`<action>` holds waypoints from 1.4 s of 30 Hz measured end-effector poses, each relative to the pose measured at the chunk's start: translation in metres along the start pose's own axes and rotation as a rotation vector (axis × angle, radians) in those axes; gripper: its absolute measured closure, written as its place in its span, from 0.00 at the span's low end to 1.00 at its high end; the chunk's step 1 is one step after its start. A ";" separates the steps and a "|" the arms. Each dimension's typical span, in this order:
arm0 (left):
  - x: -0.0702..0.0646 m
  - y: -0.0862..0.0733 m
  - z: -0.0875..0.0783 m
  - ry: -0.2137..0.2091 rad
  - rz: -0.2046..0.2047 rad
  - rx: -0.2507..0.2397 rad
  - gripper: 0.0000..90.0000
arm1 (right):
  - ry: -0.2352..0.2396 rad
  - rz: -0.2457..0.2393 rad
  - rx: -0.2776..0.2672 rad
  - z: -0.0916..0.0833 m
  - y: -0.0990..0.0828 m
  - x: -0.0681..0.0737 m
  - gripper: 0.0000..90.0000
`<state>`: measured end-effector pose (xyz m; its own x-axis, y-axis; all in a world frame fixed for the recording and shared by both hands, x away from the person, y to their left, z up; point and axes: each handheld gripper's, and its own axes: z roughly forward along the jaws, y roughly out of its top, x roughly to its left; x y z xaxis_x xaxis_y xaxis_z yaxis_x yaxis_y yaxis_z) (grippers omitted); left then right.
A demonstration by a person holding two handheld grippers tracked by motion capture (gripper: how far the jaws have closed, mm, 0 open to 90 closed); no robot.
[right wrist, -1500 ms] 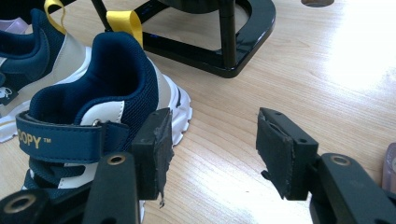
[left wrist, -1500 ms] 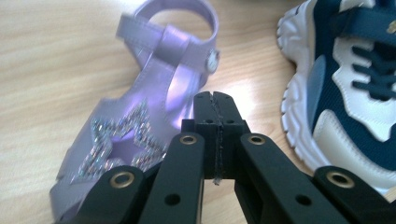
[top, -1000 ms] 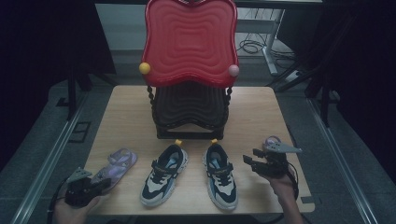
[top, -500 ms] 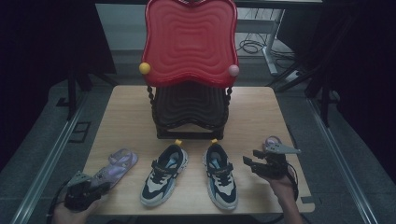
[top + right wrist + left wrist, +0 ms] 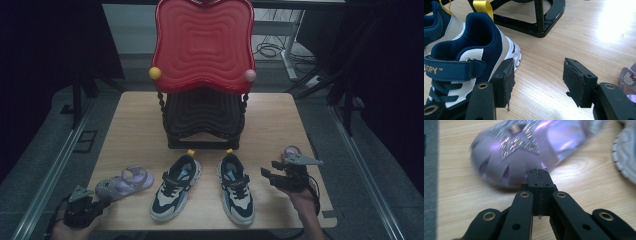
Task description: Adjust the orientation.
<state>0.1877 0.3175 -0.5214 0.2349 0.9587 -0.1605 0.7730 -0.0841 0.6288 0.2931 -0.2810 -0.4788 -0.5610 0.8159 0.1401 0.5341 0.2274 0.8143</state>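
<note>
A purple glitter sandal (image 5: 125,181) lies flat on the wooden table (image 5: 135,125), near its front left corner, toe toward that corner and heel strap toward the sneakers. The left hand-held gripper (image 5: 100,204) sits at the table's front left corner with its tips just at the sandal's toe; in the left gripper view its jaws are clenched together with nothing between them, their tips (image 5: 539,178) right against the blurred toe of the sandal (image 5: 524,150), though whether they touch it cannot be told.

To the sandal's right, a pair of navy, white and beige sneakers stands side by side along the front edge, toes toward the person: the left sneaker (image 5: 176,186) just beside the sandal, the right sneaker (image 5: 236,187) slightly apart from it, each with a yellow heel loop. The right hand-held gripper (image 5: 271,175) hovers near the front right corner, pointing at the right sneaker, jaws released and spread wide; in the right gripper view its gap (image 5: 537,81) holds bare wood, with the sneaker's heel (image 5: 471,50) just beside one pad. A second purple sandal (image 5: 291,151) lies behind that gripper, by the right edge.

A red and black chair (image 5: 202,75) stands at the middle of the table, toward its back edge.
</note>
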 end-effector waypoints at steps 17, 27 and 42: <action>0.019 0.010 0.002 -0.027 -0.043 -0.006 1.00 | -0.005 0.005 -0.003 -0.002 -0.001 -0.002 0.48; 0.027 0.017 0.003 -0.025 -0.057 -0.011 1.00 | -0.002 0.005 0.004 0.000 -0.001 -0.001 0.48; 0.034 0.028 0.010 -0.014 -0.056 0.005 1.00 | 0.000 0.005 0.010 0.001 -0.003 -0.001 0.48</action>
<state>0.2231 0.3450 -0.5166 0.1995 0.9580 -0.2062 0.7881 -0.0319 0.6147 0.2927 -0.2819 -0.4816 -0.5580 0.8171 0.1445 0.5436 0.2284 0.8076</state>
